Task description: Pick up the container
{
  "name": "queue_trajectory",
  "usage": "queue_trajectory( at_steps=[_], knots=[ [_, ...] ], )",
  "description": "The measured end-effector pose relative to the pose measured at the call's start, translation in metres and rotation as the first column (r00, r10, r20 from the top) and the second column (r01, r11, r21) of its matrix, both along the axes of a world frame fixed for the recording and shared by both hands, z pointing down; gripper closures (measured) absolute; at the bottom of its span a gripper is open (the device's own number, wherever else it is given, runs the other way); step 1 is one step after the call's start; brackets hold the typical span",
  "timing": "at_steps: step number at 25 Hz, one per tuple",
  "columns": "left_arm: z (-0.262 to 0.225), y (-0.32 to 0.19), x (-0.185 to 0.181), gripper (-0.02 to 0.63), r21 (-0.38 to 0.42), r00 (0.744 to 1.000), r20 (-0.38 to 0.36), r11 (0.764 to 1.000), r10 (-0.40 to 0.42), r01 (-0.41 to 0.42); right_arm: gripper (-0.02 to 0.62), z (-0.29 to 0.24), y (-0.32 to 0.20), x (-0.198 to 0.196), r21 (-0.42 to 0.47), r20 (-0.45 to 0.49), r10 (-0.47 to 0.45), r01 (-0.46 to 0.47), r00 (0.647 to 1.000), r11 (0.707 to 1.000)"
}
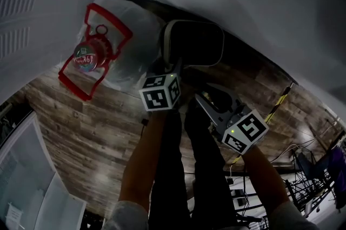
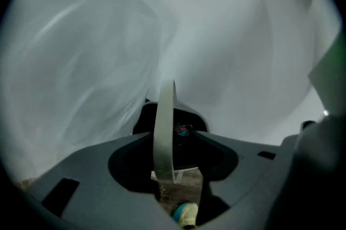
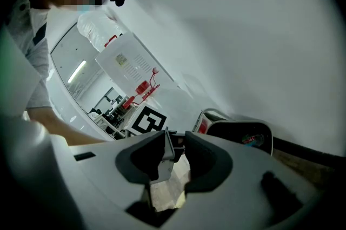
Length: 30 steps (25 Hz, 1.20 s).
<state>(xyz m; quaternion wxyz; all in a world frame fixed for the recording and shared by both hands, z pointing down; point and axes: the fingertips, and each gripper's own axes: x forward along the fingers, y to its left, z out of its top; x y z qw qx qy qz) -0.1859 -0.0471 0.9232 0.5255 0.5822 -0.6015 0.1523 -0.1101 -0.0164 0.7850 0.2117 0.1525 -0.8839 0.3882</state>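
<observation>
Wood-plank floor (image 1: 81, 132) runs under a white drape (image 1: 259, 2). The dark, white-rimmed container (image 1: 194, 42) sits low against that drape, at twelve o'clock from the person's legs (image 1: 189, 169). The left tool (image 2: 173, 137) is spread wide, with the container's rim (image 2: 165, 126) standing between its jaws, unpinched. The right tool (image 3: 177, 142) is clenched on nothing, at four o'clock of the container. By my reckoning the container isn't lifted. This fits jaws about to pinch the rim, or jaws that just let go.

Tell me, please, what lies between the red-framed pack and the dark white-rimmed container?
Only crinkled clear plastic, seemingly spreading from the red-framed pack, covers the stretch up to the dark container; the head view shows this.
</observation>
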Motion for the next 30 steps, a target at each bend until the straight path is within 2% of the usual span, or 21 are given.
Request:
queue_trajectory(
  at_steps=[2,4,8,11,15,17,19,21,24,27,30],
  knots=[
    [0.001,-0.007,0.004,0.416,-0.008,0.998,0.016,0.998,0.058,-0.058,0.485,-0.005,0.0,0.0,-0.001,0.004,0.0,0.0,1.0,1.0],
    [0.005,-0.018,0.01,0.464,-0.015,0.995,0.013,0.995,0.101,-0.101,0.485,-0.01,0.001,0.004,0.0,0.0,-0.005,0.005,1.0,1.0],
    [0.014,-0.041,0.016,0.541,-0.03,0.994,-0.021,0.993,0.11,-0.111,0.485,-0.014,0.0,0.015,0.01,-0.015,-0.014,0.014,1.0,1.0],
    [0.014,-0.045,0.02,0.591,-0.034,0.988,-0.04,0.988,0.146,-0.148,0.485,-0.016,0.0,0.023,0.008,-0.023,-0.008,0.008,1.0,1.0],
    [0.002,-0.041,0.037,0.592,-0.013,0.972,-0.146,0.983,0.182,-0.186,0.485,-0.025,0.001,0.023,0.001,-0.015,-0.01,0.01,1.0,1.0],
    [-0.002,-0.038,0.047,0.592,-0.032,0.968,-0.165,0.98,0.189,-0.197,0.485,-0.032,0.003,0.021,-0.002,-0.013,-0.012,0.012,1.0,1.0],
    [-0.006,-0.036,0.059,0.592,-0.056,0.966,-0.158,0.974,0.206,-0.217,0.485,-0.042,0.003,0.02,0.014,-0.011,-0.025,0.025,1.0,1.0],
    [-0.009,-0.028,0.072,0.591,-0.079,0.958,-0.124,0.96,0.257,-0.268,0.485,-0.053,0.003,0.021,0.029,-0.007,-0.029,0.029,1.0,0.999],
    [-0.016,-0.011,0.083,0.591,-0.102,0.944,-0.097,0.94,0.316,-0.326,0.492,-0.067,-0.001,0.028,0.034,-0.009,0.004,-0.004,1.0,0.999],
    [-0.034,-0.003,0.085,0.591,-0.114,0.949,-0.14,0.948,0.282,-0.299,0.533,-0.08,-0.008,0.038,0.047,-0.026,0.044,-0.042,0.999,0.998],
    [-0.056,0.012,0.088,0.591,-0.141,0.951,-0.173,0.949,0.257,-0.282,0.546,-0.1,-0.01,0.044,0.056,-0.034,0.062,-0.06,0.997,0.997]
  ],
)
